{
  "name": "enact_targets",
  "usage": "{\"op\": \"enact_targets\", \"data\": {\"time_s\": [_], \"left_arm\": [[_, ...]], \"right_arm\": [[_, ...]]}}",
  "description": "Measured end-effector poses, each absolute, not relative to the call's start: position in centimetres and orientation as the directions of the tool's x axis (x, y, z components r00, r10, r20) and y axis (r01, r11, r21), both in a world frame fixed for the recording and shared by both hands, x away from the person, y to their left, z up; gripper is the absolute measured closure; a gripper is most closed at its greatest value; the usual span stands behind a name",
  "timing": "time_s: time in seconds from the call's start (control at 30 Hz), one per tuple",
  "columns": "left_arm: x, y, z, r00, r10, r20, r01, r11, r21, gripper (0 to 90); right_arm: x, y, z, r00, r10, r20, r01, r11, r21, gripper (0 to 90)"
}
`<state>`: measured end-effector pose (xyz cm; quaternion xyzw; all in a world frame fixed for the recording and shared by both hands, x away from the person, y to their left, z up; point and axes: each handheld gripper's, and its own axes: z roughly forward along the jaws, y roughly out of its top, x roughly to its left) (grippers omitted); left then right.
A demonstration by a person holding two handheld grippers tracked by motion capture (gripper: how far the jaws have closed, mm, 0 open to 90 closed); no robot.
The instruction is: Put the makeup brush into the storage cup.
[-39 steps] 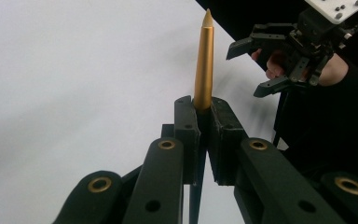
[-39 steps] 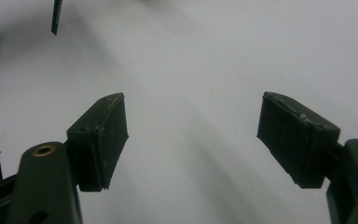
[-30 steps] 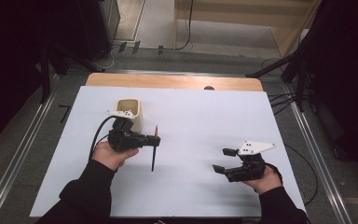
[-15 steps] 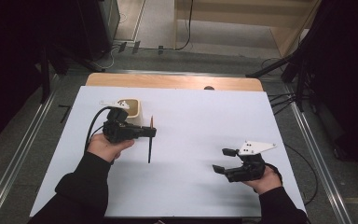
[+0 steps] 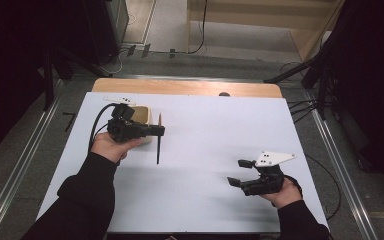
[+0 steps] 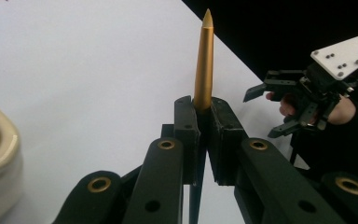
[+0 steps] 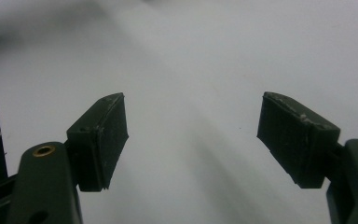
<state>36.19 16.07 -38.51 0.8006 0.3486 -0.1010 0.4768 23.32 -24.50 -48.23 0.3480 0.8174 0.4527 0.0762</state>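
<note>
Pen (image 6: 203, 65) clamped in left tool (image 6: 204, 122) (beside cup (image 5: 141, 114)).

Pen (image 6: 203, 60): slim, gold barrel tapering to a pointed tip, dark lower half. Clamped mid-length between the left gripper's (image 5: 156, 131) jaws, standing crosswise to them. In the high view (image 5: 158, 145) it's lifted off the white surface (image 5: 220, 130), just beside the cream cup (image 5: 142, 116), on the cup's right.
</note>
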Motion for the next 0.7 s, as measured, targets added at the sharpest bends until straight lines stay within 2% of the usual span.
{"op": "enact_targets", "data": {"time_s": [0.7], "left_arm": [[40.2, 18.3, -35.9, 0.719, 0.516, -0.466, 0.640, -0.231, 0.733, 83.4]], "right_arm": [[23.5, -24.4, -48.2, -0.750, 0.632, 0.195, 0.500, 0.348, 0.793, 25.2]]}}
